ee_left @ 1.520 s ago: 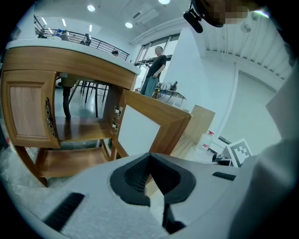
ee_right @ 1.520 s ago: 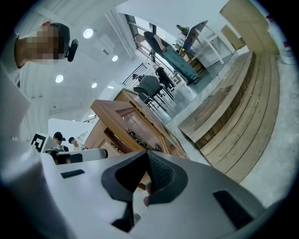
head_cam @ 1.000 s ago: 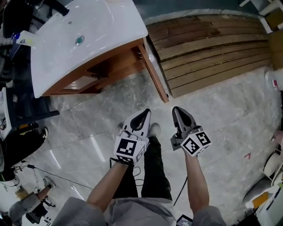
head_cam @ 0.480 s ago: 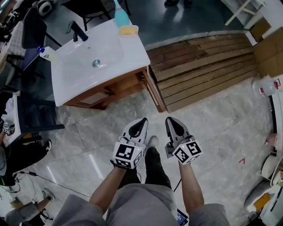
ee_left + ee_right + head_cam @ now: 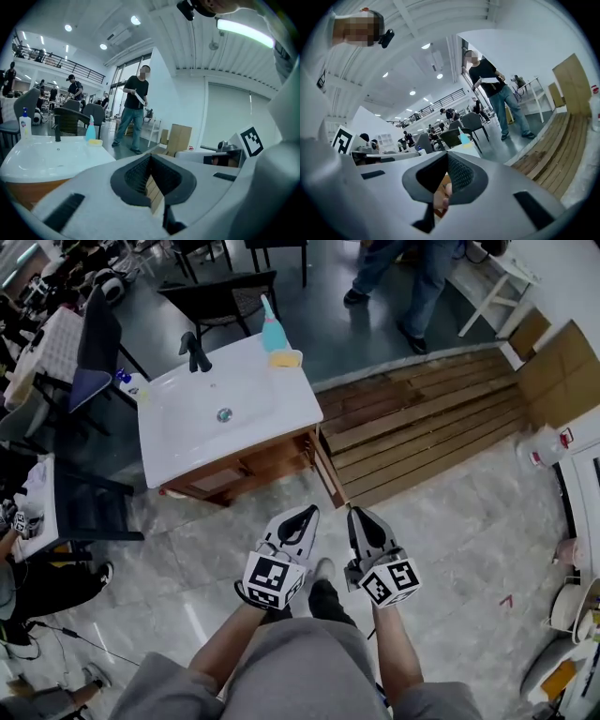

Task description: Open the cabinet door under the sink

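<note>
The white sink top with a black faucet sits on a wooden cabinet, seen from steeply above. A wooden panel juts out at the cabinet's right front corner; I cannot tell if it is the door. My left gripper and right gripper hang side by side in front of the cabinet, well short of it, over the floor. Both are shut with nothing between the jaws. The left gripper points past the sink top. The right gripper hides most of the cabinet.
A blue bottle and a yellow sponge stand at the sink's back edge. Wooden decking lies to the right. Black chairs stand behind the sink. A person stands beyond the decking. Cardboard leans at far right.
The view has drawn back: the sink has shifted from upper left toward the middle and looks smaller. Both grippers stay shut and have come a little closer together.
</note>
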Available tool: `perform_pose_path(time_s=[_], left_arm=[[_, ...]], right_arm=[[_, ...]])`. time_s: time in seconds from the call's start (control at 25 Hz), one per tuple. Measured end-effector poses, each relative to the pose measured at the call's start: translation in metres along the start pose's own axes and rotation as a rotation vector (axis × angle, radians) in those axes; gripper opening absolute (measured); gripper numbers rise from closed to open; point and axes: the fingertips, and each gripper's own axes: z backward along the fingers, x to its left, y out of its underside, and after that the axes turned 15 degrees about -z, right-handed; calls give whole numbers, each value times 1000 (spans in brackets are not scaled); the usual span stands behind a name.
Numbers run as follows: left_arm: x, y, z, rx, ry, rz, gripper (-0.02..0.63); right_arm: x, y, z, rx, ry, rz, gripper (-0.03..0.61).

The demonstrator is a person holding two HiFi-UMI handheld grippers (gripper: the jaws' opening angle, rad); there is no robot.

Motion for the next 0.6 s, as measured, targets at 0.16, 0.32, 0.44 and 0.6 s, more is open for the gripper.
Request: perform_pose_path(time_s=[0.16,0.32,0.44,0.6], left_arm=[[12,-31,17,-39,-11,-28,8],[20,-51,32,-72,-21,-38,8],[26,-63,45,-101,-34,-40,8],[33,-76,56,-134,-47,-34,8]], right_arm=[[36,-18,-3,-34,-19,30,9],[67,-27,-7,-59,-47,56,9],[86,-27,-11,-68,-65,69,9],[104,-33,-15,-82,-83,93,8]])
